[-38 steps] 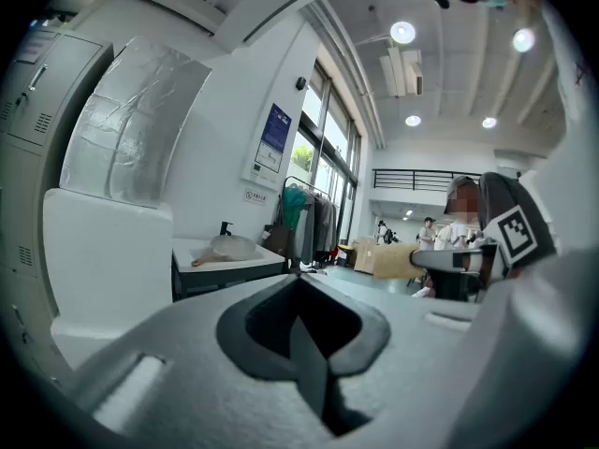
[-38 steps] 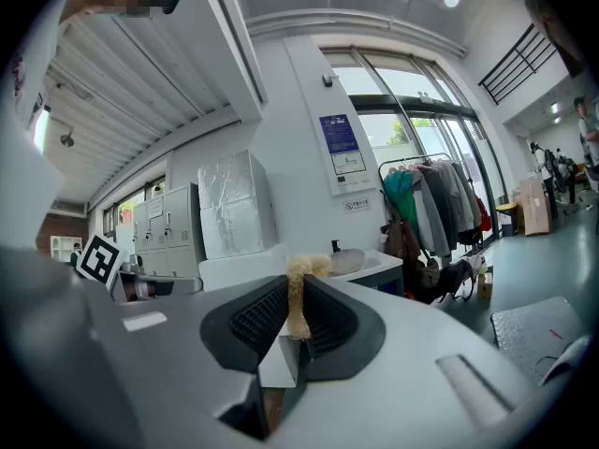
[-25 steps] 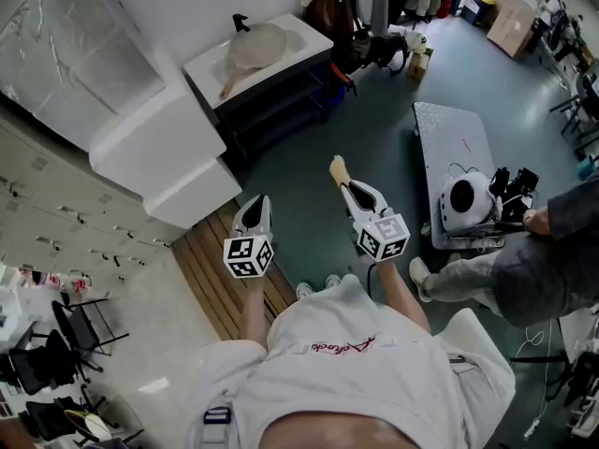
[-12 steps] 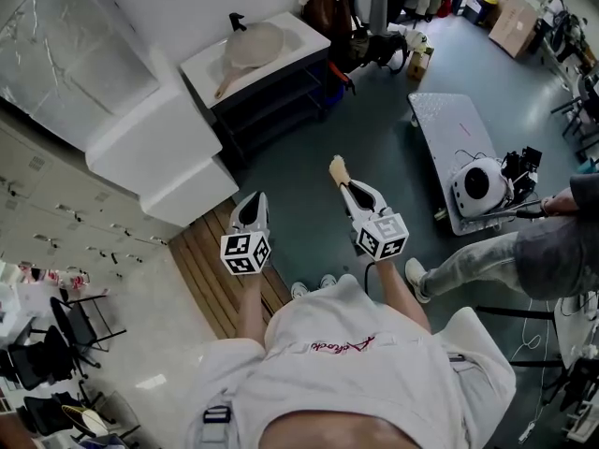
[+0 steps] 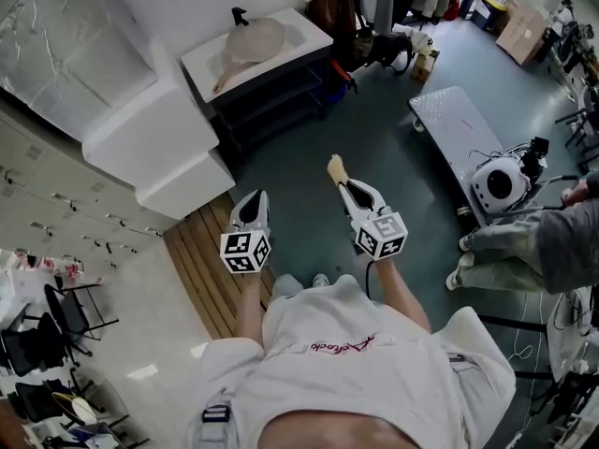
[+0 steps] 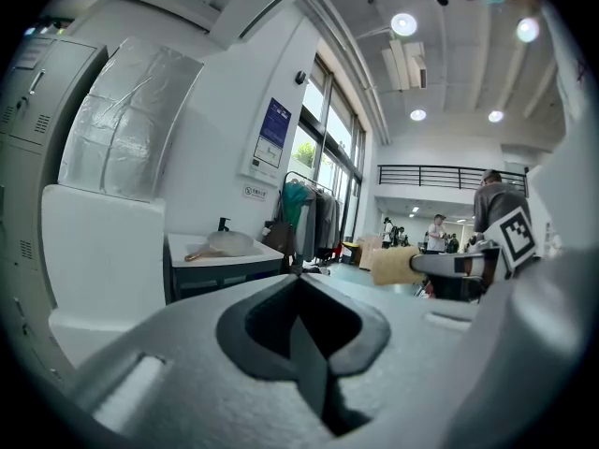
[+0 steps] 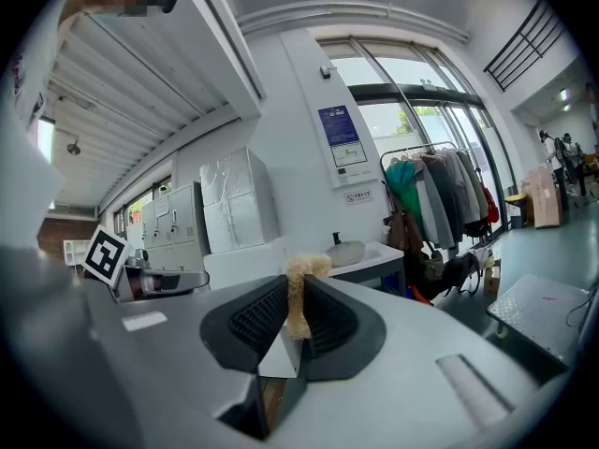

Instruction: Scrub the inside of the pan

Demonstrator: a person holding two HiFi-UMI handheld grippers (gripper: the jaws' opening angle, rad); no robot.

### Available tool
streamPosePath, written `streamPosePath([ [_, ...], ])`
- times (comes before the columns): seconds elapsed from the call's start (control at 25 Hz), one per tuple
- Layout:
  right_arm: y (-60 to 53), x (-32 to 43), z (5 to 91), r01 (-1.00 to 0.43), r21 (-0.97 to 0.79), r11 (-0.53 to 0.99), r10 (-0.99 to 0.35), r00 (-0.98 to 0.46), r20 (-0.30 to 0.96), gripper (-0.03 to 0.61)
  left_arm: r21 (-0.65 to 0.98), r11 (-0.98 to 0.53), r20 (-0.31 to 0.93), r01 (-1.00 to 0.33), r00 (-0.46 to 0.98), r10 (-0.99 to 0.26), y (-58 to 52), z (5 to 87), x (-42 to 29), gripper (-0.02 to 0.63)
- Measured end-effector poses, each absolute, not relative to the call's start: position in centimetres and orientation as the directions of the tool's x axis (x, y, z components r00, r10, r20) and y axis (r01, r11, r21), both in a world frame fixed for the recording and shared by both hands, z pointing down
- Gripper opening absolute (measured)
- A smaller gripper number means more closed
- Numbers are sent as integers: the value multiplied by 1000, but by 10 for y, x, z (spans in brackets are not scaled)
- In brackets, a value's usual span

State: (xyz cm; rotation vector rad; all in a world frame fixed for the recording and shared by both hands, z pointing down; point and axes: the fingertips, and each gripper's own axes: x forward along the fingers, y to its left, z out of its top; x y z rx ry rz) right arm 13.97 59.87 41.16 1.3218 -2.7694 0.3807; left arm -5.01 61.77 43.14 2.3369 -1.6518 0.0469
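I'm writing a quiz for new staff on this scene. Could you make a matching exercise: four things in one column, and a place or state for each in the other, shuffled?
Things:
1. pan
2. sponge
3. left gripper
4. flat cart

Places or states:
A. shut, with nothing in it
B. on the white counter by the wall
C. on the floor, off to the person's right
D. pinched in the right gripper

Pairs: 1-B, 2-D, 3-A, 4-C
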Motion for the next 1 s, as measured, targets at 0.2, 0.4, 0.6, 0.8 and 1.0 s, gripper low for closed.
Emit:
streamPosePath([
  [0.2, 597, 143, 419, -764, -205, 611, -750, -642, 156, 55, 206, -302, 189, -931, 341, -921, 617, 436, -44, 0],
  [0.4, 591, 142, 424, -758, -208, 619, -745, -650, 152, 55, 208, -293, 187, -933, 332, -925, 614, 441, -43, 0],
  [0.6, 580, 136, 430, -751, -210, 627, -738, -658, 148, 56, 209, -286, 184, -935, 325, -928, 603, 448, -48, 0],
  [0.8, 567, 129, 437, -748, -208, 630, -735, -661, 152, 55, 218, -285, 184, -933, 326, -927, 588, 456, -52, 0],
  [1.0, 542, 121, 437, -752, -209, 625, -737, -657, 158, 57, 222, -293, 179, -930, 334, -925, 561, 454, -57, 0],
])
